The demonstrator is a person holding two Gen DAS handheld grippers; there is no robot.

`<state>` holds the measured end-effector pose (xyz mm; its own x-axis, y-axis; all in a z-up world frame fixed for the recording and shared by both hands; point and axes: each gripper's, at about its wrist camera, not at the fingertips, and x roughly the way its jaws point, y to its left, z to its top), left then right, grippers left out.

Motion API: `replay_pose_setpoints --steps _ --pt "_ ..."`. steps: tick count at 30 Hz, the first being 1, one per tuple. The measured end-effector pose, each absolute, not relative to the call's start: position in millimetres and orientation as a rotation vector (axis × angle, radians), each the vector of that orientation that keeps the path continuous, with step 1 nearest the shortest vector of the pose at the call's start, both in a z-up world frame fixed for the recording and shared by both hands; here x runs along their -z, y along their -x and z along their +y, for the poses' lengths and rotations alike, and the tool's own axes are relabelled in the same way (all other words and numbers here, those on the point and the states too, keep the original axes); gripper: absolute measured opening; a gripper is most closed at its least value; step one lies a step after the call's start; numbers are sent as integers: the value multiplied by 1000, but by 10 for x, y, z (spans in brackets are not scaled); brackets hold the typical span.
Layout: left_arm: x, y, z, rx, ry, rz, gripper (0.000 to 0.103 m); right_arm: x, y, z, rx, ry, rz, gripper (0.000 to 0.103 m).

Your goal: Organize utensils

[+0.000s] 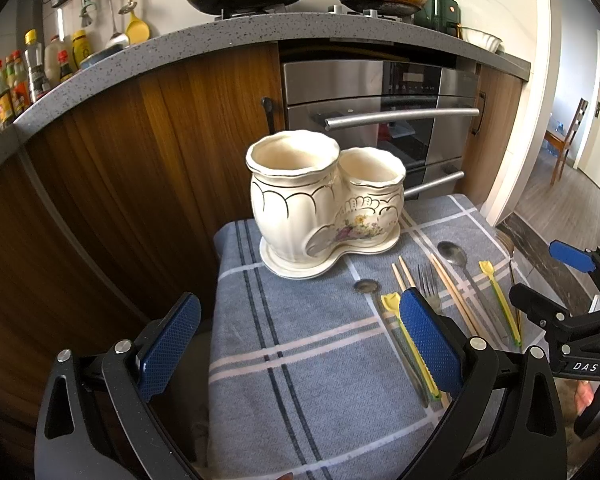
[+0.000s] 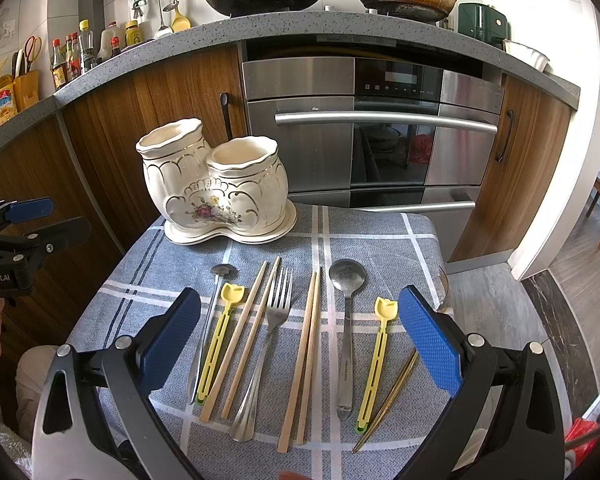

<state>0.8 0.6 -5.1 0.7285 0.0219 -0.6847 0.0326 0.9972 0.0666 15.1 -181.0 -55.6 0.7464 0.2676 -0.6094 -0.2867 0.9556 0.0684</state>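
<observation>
Hovering both grippers above the blue checked cloth (image 2: 380, 236), nothing held. My left gripper (image 1: 300, 344) has its jaws spread wide over bare cloth, with its right finger overlapping the near utensils in view. My right gripper (image 2: 300, 344) is likewise spread wide, its blue pads (image 2: 430, 340) framing the utensil row from either side.

Utensils lie flat on the cloth in a rough row, handles toward me. Left to right in the right wrist view: a thin long-handled spoon (image 2: 208, 332) with a small round bowl; a yellow plastic pick (image 2: 220, 340) with a tulip-shaped head, just beside the spoon; a pair of pale wooden chopsticks (image 2: 242, 340), slightly splayed; a steel fork (image 2: 268, 344), four tines pointing away; a second pair of wooden chopsticks (image 2: 304, 360), lying close together; a steel soup spoon (image 2: 346, 320) with a wide bowl; a second yellow pick (image 2: 376, 360); and a pair of thin gold-coloured sticks (image 2: 388, 404), probably metal chopsticks, partly hidden behind my right finger.

Holder (image 2: 216, 184): cream ceramic, two joined cups with wavy rims, gold line trim and a flower motif on the front, standing upright on a matching tray at the far left of the cloth. Both cups look empty. It sits well apart from the row, beyond the thin spoon.
</observation>
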Motion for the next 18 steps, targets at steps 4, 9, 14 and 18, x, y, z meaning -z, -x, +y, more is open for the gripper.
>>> replay_pose_setpoints --steps 4,9,14,18 --pt "61 -8 1 6 -77 756 99 552 -149 -1812 -304 30 662 98" --pt "75 -15 -13 7 -78 759 99 554 -158 -1814 -304 30 662 98" --pt "73 -21 -17 7 -78 762 99 546 -160 -1819 -304 28 660 98" --pt "80 -22 -23 9 -78 763 99 561 -156 -1803 -304 28 660 98"
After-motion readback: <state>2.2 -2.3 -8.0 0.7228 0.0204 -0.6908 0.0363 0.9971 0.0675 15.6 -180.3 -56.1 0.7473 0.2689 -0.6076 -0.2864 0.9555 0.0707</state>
